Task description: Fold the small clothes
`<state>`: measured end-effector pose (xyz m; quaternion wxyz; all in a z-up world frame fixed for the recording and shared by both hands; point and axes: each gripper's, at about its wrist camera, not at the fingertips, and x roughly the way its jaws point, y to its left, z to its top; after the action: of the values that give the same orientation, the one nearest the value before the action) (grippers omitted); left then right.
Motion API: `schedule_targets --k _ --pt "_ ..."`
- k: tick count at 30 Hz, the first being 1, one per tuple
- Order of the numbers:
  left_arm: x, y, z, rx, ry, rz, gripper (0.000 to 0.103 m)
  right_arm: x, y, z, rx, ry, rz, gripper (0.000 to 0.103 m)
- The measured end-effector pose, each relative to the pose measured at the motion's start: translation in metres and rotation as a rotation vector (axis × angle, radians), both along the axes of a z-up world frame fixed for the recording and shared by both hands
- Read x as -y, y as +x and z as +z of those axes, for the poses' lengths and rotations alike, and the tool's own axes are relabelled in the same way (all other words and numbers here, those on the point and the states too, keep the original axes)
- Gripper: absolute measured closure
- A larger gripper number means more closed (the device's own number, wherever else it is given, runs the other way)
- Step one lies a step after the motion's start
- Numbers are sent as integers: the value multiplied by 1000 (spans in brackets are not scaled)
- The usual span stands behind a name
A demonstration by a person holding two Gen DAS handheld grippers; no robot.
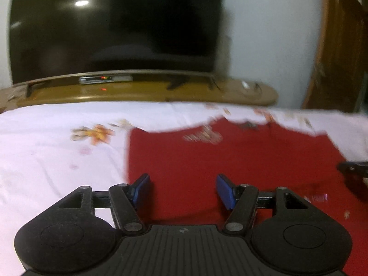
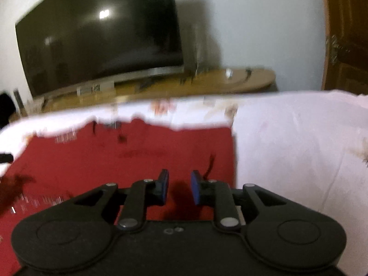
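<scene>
A red garment (image 1: 230,161) lies flat on a white sheet with a floral print (image 1: 57,156). My left gripper (image 1: 183,185) hovers over the garment's left part near its left edge, open, with nothing between its blue pads (image 1: 141,189). The right wrist view shows the same red garment (image 2: 115,161), whose right edge runs just right of my right gripper (image 2: 179,182). The right jaws stand a little apart, and only cloth lying below shows in the gap. A dark part of the other gripper shows at the right edge (image 1: 353,169) and at the left edge (image 2: 5,157).
A large dark television (image 1: 115,27) stands on a wooden stand (image 1: 149,94) just behind the sheet. A white wall (image 1: 271,34) and a wooden door (image 1: 340,46) are at the right. The white sheet (image 2: 299,156) extends well right of the garment.
</scene>
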<state>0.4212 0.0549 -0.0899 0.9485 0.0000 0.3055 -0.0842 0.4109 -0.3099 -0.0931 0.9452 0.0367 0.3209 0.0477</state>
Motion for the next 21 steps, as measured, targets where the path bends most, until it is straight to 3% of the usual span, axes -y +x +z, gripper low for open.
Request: schedule_targets --k 1,2,4,8,12,16,19,21 --pt "12 3 -9 -39 66 -18 40 -4 2 -8 -19 -22 8 80" --pt "20 2 -16 -20 123 -13 39 -8 1 -12 10 -55 12 80" --pt "20 1 -8 -39 93 23 39 -10 1 -5 -7 -52 -8 80" --pt "22 -27 17 59 8 9 39 -7 -19 12 44 -23 -2 79" --pt "48 -20 9 50 44 -50 39 -1 -26 10 30 15 -18 78" --pt "59 -1 -22 -17 87 -14 38 -6 -25 7 45 16 -37 79" --pt "58 -4 -15 -15 106 -8 38 -5 -11 -10 -32 -31 -56 81" --pt "49 -19 -8 8 108 -10 38 -2 -12 -7 -31 -33 -41 81"
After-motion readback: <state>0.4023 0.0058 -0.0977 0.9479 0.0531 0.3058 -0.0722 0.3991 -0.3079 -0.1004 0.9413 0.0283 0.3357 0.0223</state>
